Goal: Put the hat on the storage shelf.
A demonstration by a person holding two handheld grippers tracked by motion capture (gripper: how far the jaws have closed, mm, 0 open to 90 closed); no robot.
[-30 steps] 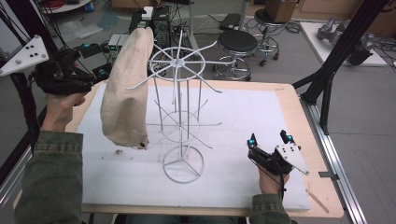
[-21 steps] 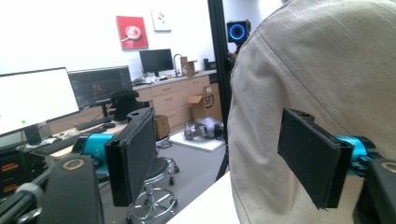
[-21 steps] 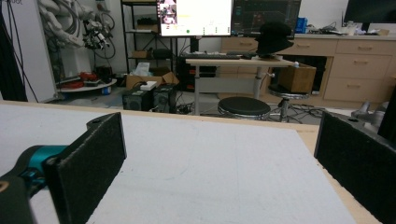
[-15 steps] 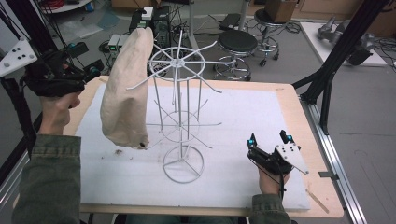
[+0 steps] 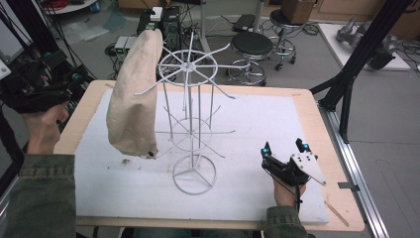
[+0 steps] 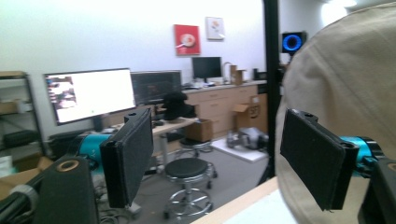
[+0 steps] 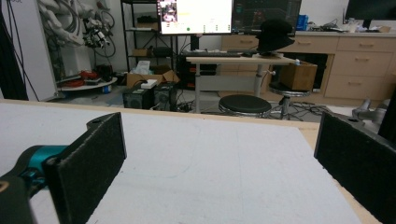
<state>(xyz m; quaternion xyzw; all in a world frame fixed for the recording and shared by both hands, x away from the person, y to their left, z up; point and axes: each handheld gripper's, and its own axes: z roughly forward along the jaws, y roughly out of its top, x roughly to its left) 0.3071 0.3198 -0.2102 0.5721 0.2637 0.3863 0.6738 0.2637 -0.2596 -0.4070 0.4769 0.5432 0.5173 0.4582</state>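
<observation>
Where the person's arms come in: at the near edge of the wooden bench (image 5: 322, 129) topped with a white foam sheet (image 5: 247, 129).
Right tongs (image 5: 283, 147): low over the near right of the sheet, held in the right hand (image 5: 287, 191), jaws spread wide with nothing between them; the right gripper view (image 7: 219, 154) shows bare white sheet in the gap.
Left tongs (image 5: 67, 74): raised off the left edge of the bench in the left hand (image 5: 42, 129), jaws wide apart in the left gripper view (image 6: 219, 158), holding nothing.
White wire spinner rack with a round base (image 5: 190, 124): upright mid-bench.
Beige cloth bag (image 5: 134, 99): hanging from a top arm on the rack's left side, its bottom end just above the sheet; it shows behind the left tongs' right jaw (image 6: 336, 84).
Small dark speck (image 5: 125, 161): on the sheet beside the bag's bottom end.
Black round stool (image 5: 252, 47): on the floor beyond the far edge.
</observation>
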